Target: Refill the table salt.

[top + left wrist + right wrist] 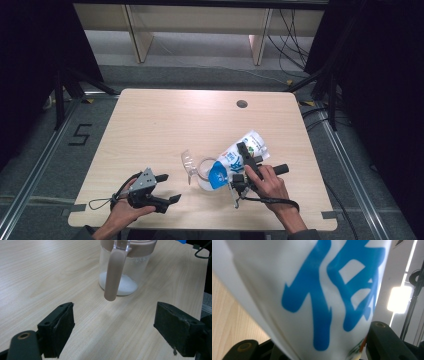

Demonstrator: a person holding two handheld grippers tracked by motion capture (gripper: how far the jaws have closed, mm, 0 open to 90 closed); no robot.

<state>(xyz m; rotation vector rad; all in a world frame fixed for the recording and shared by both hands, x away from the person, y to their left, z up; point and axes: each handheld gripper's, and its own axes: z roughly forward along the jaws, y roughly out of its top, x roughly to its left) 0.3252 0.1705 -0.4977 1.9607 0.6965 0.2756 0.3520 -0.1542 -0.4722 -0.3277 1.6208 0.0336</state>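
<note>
right tongs (pixel 243 162) grip white bag (pixel 239 155) over jar (pixel 205 170); left tongs (pixel 167 187) gape.

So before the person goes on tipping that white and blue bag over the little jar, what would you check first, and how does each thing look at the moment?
1. Bag held firmly: ok. The right gripper is shut on the white and blue bag.
2. Bag's low end over the jar mouth: ok, in the high view it points down onto the clear jar.
3. Jar upright on the table: ok, with white powder settled at its bottom.
4. Jar steadied: not ok. The left gripper is open and apart from it.
5. Lid out of the way: cannot tell; its brown flap hangs down the side.
6. Powder spilled: cannot tell.
</note>
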